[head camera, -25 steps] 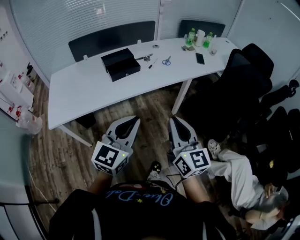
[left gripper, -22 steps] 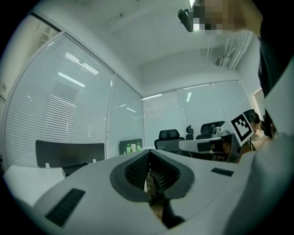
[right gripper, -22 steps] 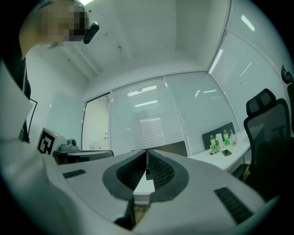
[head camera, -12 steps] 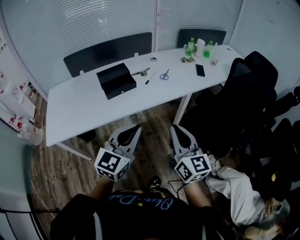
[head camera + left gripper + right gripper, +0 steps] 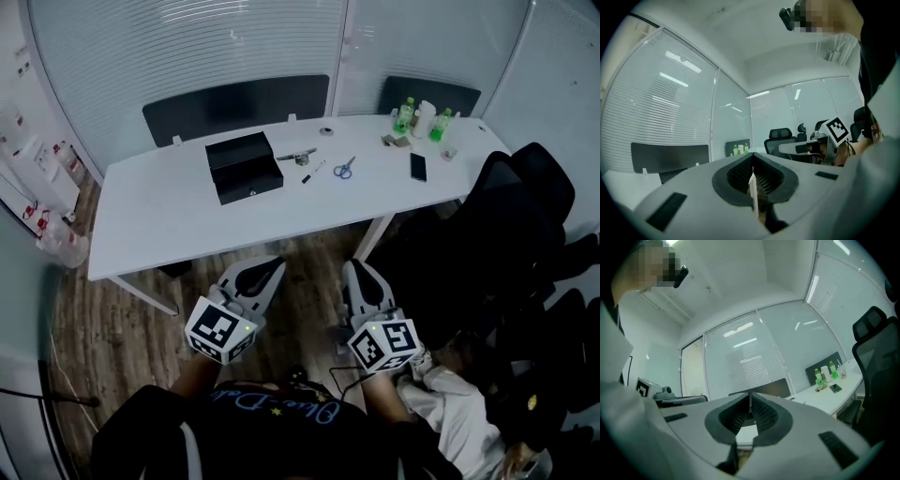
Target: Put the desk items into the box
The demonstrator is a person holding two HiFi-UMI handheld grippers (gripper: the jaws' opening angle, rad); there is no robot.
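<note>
We face the white desk (image 5: 159,216), well ahead of both pairs of jaws. On it the black box (image 5: 244,167) lies ahead of our left gripper (image 5: 269,269) — the scissors (image 5: 344,168) ahead of our right gripper (image 5: 359,272), a pen (image 5: 312,171) just beside them. Both pairs of jaws are pressed together, empty.

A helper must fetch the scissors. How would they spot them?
On the long white desk, find the black box. Right of it in the head view, past a dark pen, lie the scissors, the only thing there with blue loop handles.
</note>
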